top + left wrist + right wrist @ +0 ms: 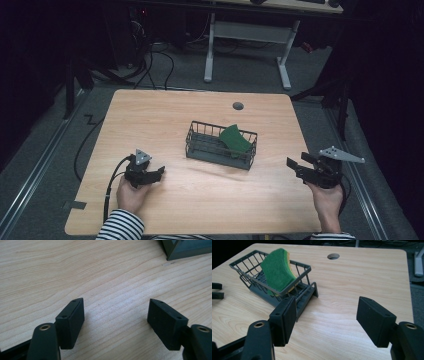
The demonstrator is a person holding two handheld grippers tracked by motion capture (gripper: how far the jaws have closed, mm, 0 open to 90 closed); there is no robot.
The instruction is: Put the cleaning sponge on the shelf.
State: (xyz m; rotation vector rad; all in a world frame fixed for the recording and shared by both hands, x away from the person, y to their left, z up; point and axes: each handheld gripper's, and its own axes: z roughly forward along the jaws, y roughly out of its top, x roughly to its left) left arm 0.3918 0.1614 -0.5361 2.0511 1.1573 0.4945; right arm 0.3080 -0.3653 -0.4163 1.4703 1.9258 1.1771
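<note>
While the green sponge (235, 139) leans tilted against the right-hand end of the dark wire basket (200, 148) near the middle of the tabletop (165, 112), both hands rest at the near edge, one on each side of it. In the right gripper view the sponge (277, 270) shows a yellow layer behind its green face and rises above the basket (244, 271) rim. The left gripper (159, 172) lies low over the wood to the near left of the basket, its jaws spread apart with only bare wood grain between them (115, 315). The right gripper (292, 165) is held at the tabletop's right edge, well apart from the basket and pointing toward it; its jaws (325, 320) also stand wide with nothing between them. A round cable hole (238, 106) sits in the tabletop beyond the basket.
</note>
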